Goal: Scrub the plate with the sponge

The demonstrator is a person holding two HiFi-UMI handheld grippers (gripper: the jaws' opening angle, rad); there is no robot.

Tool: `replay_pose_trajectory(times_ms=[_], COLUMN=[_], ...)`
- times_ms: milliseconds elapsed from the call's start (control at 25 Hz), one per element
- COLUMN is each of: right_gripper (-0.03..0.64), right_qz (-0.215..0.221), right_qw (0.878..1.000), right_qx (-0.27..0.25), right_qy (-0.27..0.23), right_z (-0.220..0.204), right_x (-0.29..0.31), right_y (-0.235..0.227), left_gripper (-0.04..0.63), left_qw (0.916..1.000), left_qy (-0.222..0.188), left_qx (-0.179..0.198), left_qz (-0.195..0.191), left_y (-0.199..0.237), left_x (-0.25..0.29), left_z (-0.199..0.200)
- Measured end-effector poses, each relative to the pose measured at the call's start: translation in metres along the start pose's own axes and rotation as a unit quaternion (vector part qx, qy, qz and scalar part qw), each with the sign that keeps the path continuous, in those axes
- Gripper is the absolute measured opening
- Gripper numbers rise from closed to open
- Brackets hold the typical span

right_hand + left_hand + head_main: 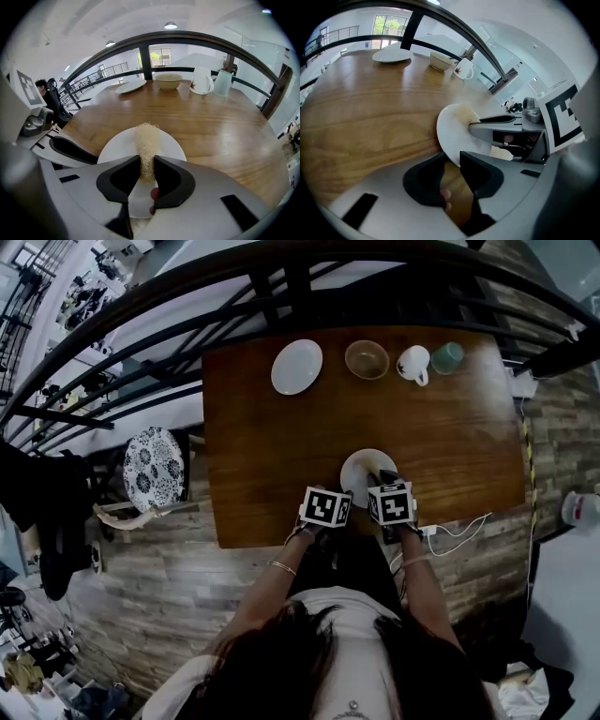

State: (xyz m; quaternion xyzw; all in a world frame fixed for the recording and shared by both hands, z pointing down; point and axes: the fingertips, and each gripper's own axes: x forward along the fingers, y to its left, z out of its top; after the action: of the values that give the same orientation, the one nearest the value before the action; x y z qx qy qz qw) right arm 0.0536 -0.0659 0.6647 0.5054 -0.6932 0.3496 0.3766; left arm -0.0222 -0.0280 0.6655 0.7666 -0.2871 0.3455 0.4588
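The plate's [115, 146] rim is partly hidden, pinched by the left gripper [452, 159]; the sponge [146, 140] is clamped upon it by the right gripper [147, 161].

grey left gripper [451, 158], black fingers [425, 180] (black-and-white marker cube [326, 506]); pale top [349, 606], bracelet [281, 567].

This is an upper gallery in a large, bright building. The wooden bench [450, 427] stands on plank flooring [169, 615] against a black metal railing [281, 282] overlooking a lower level at far left. Ceiling lights [170, 25] and tall windows [386, 23] show beyond. A patterned chair [153, 468] sits left, and a bowl [367, 360] and mug [413, 364] suggest a dining spot.
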Motion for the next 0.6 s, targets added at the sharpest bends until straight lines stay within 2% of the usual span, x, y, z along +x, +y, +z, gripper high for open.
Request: replay_pose_trajectory(times_ms=[600], right_gripper=[0.103], right_qz=[-0.063], right_qw=[0.998], right_qx=[0.001], right_qy=[0.011], right_z=[-0.008], right_x=[-0.015], right_y=[-0.040], left_gripper=[0.101], left_qw=[0.9998], left_qy=[-0.007], left_qx=[-0.020], left_qz=[0.002], left_y=[0.002], left_x=[-0.001], left_z=[0.000])
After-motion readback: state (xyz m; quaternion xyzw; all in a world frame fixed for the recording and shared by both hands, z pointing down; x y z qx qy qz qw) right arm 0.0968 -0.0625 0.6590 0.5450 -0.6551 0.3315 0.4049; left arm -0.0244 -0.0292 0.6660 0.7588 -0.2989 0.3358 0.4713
